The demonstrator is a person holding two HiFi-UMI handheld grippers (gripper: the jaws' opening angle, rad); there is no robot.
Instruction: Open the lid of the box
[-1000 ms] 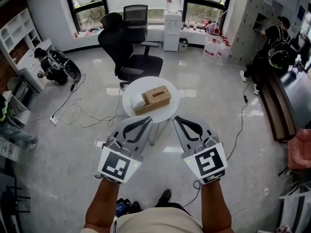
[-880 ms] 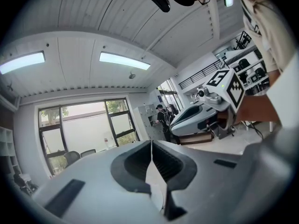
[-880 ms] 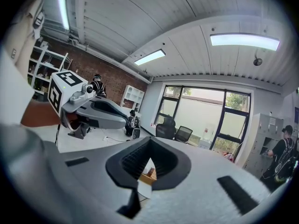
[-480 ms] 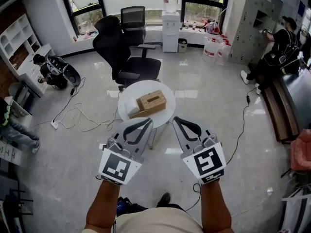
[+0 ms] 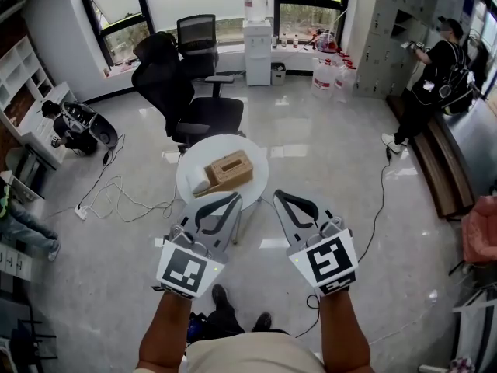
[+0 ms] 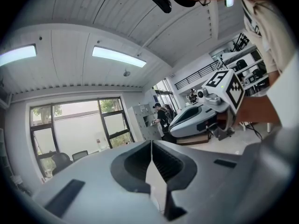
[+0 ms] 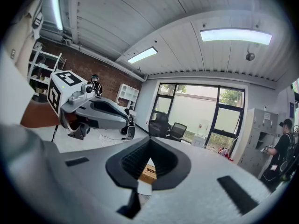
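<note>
The left gripper (image 5: 234,197) is held out at about 7 o'clock of the round white table (image 5: 260,179), jaws pressed fully together and holding nothing; its own view shows only the ceiling and windows past the closed tips. Straight ahead, at 12 o'clock from the two grippers, the box (image 5: 231,167) sits on the table top: a wooden case with a slot in its lid, the lid down. A white piece (image 5: 203,182) lies against its 8 o'clock side; at this range it is hard to say whether it belongs to the box. The right gripper (image 5: 278,195), at about 5 o'clock of the table, is likewise closed tight and empty, and the box shows through the notch below its jaws.

By my reading this is the approach: neither gripper touches the box. The next move calls for coming in over the table, parting one pair of jaws to take the lid's edge, and probably steadying the body with the other.
</note>
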